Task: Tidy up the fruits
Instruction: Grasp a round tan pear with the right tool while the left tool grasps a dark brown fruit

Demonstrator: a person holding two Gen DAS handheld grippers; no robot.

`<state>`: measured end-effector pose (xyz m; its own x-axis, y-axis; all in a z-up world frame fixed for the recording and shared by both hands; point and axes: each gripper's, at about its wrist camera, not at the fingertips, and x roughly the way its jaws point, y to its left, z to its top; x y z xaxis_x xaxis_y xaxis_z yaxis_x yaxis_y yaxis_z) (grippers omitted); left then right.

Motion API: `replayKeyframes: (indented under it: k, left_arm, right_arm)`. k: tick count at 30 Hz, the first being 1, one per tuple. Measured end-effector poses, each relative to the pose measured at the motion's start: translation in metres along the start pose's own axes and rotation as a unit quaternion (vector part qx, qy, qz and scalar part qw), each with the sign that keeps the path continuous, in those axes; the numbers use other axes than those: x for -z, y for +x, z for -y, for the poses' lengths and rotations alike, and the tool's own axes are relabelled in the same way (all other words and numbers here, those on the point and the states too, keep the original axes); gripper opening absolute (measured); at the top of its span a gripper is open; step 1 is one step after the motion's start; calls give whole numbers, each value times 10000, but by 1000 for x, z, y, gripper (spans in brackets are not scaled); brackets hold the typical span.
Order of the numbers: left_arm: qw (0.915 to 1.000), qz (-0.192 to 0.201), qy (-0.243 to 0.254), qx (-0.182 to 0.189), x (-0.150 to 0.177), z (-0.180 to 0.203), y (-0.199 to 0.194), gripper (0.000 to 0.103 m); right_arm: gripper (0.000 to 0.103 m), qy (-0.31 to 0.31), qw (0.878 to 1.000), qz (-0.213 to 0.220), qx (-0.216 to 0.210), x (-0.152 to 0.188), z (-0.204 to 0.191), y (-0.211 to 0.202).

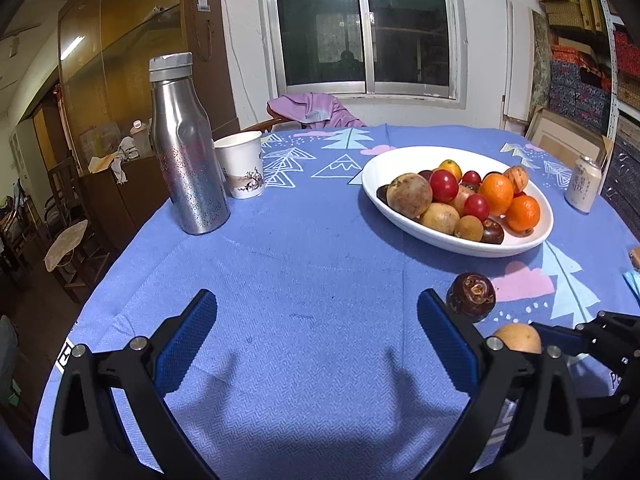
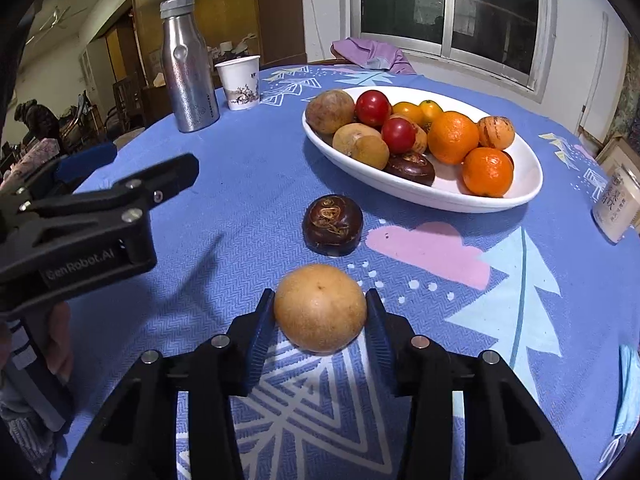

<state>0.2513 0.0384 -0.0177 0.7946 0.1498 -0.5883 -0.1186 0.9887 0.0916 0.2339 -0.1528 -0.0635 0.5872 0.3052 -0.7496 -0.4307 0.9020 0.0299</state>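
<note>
A white oval bowl [image 1: 516,242] [image 2: 520,196] holds several fruits: oranges, red tomatoes, brown round fruits and dark ones. A dark brown fruit [image 1: 471,297] [image 2: 333,225] lies on the blue tablecloth in front of the bowl. My right gripper [image 2: 320,312] is shut on a tan round fruit [image 2: 320,307] [image 1: 518,337] resting on the cloth, one finger on each side. My left gripper [image 1: 316,340] is open and empty over bare cloth, left of both loose fruits. It also shows in the right wrist view [image 2: 132,184].
A steel bottle [image 1: 186,148] [image 2: 188,68] and a paper cup [image 1: 242,164] [image 2: 240,82] stand at the far left. A drink can [image 1: 583,184] [image 2: 614,208] stands at the right edge. A purple cloth [image 1: 316,110] hangs on a chair behind the table.
</note>
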Motion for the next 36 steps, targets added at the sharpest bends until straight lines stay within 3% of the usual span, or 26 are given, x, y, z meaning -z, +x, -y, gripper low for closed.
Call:
replayKeyframes:
  k: [3,10,13,21,24,28,33,34,35,36]
  left_arm:
    - [10000,-75,-40,10,1,-2,4,98]
    - [9992,-278,211,214,6,15,12,99]
    - [9979,-364,334,420,0,35,20,99]
    - [9909,-672,1006,595,-10,102,46,98]
    - [9890,-698,1171,578,-11,111,50,98]
    - [9831,-1136,1196,790,-10,115,68,98]
    - [9770,-1464,739,1366,-12,101,85,98]
    - [9768,-1453,656,1432,-13,99,86,95]
    - [9780,-1358,607,1463,-14,97,84,68]
    - [9778,-1260,627,1551,-15,97,81,53]
  right_arm:
    - [46,204,9998,-16,9,5,14,-7]
    - [46,729,9954,50,618,33,68,-33]
    - [47,1168,9919,43,488,38,91,-36]
    - [49,1150,9924,-24,447,39,91,-28]
    - [51,1087,9929,-39,491,39,87,-28]
    - [54,1090,9931,-35,441,38,87,-27]
    - [78,796,9958,-136,435,36,76,-22]
    - [81,739,9962,-162,428,35,74,-21]
    - [83,713,9965,-174,408,35,73,-20]
    - [84,716,9965,-173,404,35,73,-20]
